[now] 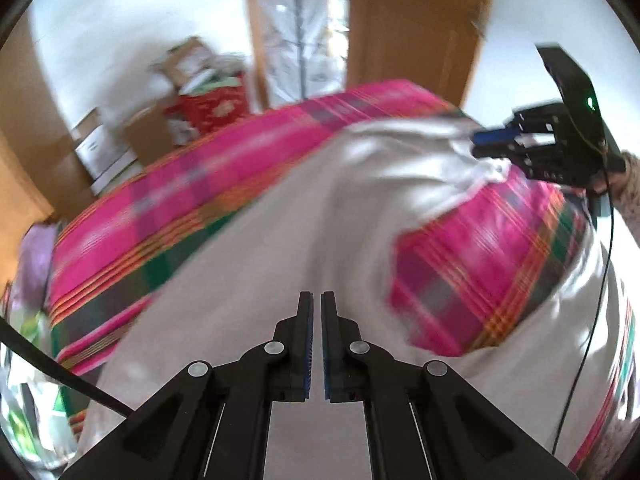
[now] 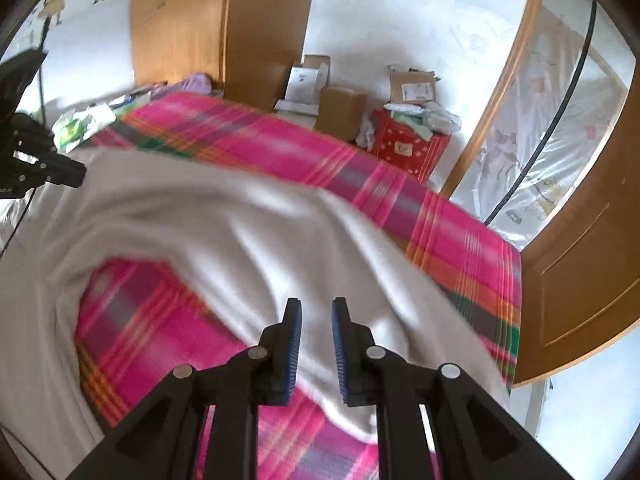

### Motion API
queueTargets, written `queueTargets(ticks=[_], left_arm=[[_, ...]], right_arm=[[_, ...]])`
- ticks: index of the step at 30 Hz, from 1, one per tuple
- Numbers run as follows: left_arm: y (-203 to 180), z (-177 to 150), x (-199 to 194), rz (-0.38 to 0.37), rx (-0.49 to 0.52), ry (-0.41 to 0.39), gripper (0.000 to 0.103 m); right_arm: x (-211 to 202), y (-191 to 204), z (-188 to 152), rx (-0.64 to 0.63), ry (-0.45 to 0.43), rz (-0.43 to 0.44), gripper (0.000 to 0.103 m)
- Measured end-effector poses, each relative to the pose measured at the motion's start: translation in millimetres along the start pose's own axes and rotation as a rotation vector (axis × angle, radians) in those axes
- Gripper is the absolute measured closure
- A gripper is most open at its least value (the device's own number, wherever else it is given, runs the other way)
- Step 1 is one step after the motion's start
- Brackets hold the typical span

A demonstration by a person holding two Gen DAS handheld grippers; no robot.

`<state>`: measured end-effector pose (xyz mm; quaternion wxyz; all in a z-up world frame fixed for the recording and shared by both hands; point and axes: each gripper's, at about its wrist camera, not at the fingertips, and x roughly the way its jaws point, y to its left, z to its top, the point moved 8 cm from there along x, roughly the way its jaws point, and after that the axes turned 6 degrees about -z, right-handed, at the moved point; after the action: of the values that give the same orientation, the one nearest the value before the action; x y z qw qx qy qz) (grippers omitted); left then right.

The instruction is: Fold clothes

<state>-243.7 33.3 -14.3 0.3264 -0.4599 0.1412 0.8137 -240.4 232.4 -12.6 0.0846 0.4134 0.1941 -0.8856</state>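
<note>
A white garment (image 1: 288, 216) lies spread over a bed covered with a pink plaid blanket (image 1: 208, 168). The cloth is rumpled, and it curves around a bare patch of blanket that shows through between its folds. Both views are blurred.

In the left wrist view, the left hand-held gripper (image 1: 316, 304) is above the near part of the garment, its two blue-padded fingers nearly together with only a thin slit between them. Whether any cloth is pinched in that slit I cannot tell. The right hand-held gripper (image 1: 490, 142) shows at the right edge of that view, at the far corner of the garment, its fingers close together right at a bunched fold of white cloth; whether it grips the fold is not clear. A person's hand (image 1: 604, 184) holds its handle.

In the right wrist view, the right hand-held gripper (image 2: 316, 312) has its fingers a narrow gap apart, with white cloth seen between and below them.

Beyond the bed stand cardboard boxes (image 2: 340, 110), a red box (image 2: 408, 146) and a wooden door (image 2: 576, 264).
</note>
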Motion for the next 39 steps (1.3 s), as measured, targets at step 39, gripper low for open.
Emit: queueTargets(ticks=[39], left_arm=[[-44.0,-15.5,42.2,-0.003,0.137,0.063,0.103]], right_arm=[[-4.9,-4.7,-57.8,-0.030,-0.027,0.085,0.095]])
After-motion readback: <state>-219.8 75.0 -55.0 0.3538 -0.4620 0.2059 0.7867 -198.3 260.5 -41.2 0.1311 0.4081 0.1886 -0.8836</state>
